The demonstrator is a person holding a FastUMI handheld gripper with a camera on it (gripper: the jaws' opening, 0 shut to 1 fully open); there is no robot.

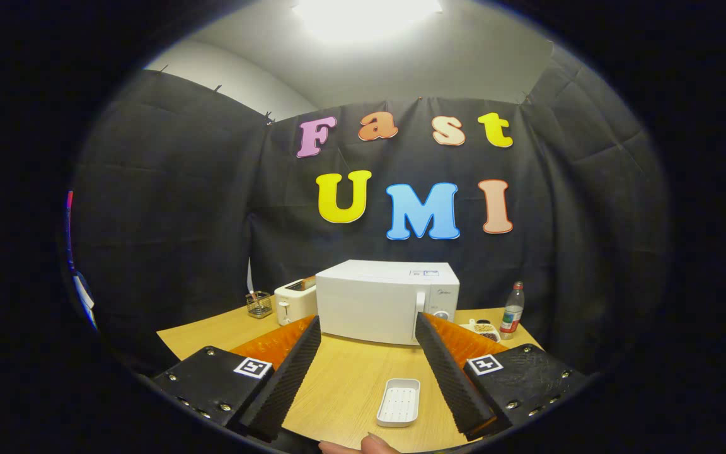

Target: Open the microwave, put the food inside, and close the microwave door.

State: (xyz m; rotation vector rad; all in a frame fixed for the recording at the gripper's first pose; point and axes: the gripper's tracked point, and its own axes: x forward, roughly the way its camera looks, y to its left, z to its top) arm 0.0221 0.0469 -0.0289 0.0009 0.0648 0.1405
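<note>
Gripper view shows me the microwave [379, 302] straight ahead, beyond the fingertips of the hand-held gripper [368, 328], with its door shut and the handle strip close to the right fingertip. Its long side runs across my line of approach. I hold the fingers wide apart, with nothing between them. A white tray [399, 401] lies on the table [344, 378] between the fingers, nearer the right one; it looks empty. A small plate of food [484, 329] sits past the right finger, beside a bottle [512, 310]. A toaster [295, 301] and a small basket [259, 304] stand left of the microwave. A closed door fits both a start and an end.
</note>
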